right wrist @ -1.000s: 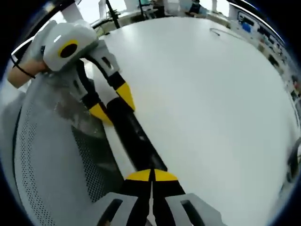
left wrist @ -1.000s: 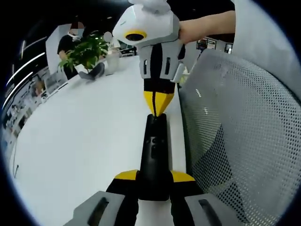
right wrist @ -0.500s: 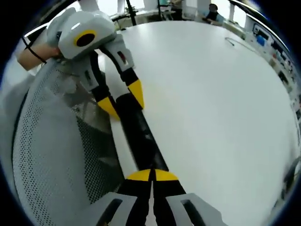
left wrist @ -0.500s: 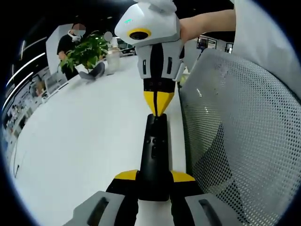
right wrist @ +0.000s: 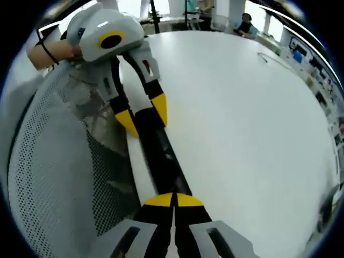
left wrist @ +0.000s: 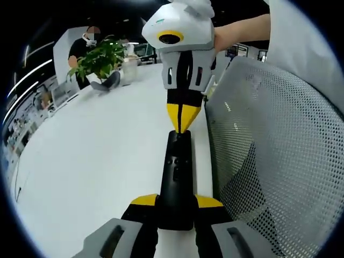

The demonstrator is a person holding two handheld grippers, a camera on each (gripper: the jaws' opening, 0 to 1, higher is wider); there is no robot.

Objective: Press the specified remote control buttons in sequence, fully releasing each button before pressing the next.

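Note:
A long black remote (left wrist: 174, 177) lies along the white table's edge, its buttons facing up. My left gripper (left wrist: 176, 200) is shut on its near end, one yellow tip on each side. My right gripper (left wrist: 181, 122) comes down from above, shut, with its joined yellow tips on the remote's far end. In the right gripper view the same remote (right wrist: 158, 158) runs away from my shut right gripper (right wrist: 173, 200), whose tips rest on it. At its far end the left gripper (right wrist: 142, 114) clamps it.
A grey mesh chair back (left wrist: 274, 161) stands close beside the remote, also seen as the chair back (right wrist: 48, 177). The white table (left wrist: 97, 150) spreads to the other side. A potted plant (left wrist: 97, 59) and a seated person (left wrist: 86, 43) are at its far end.
The right gripper's body has swung slightly while its tips stay on the remote's end. The remote and the left gripper's hold have not shifted.

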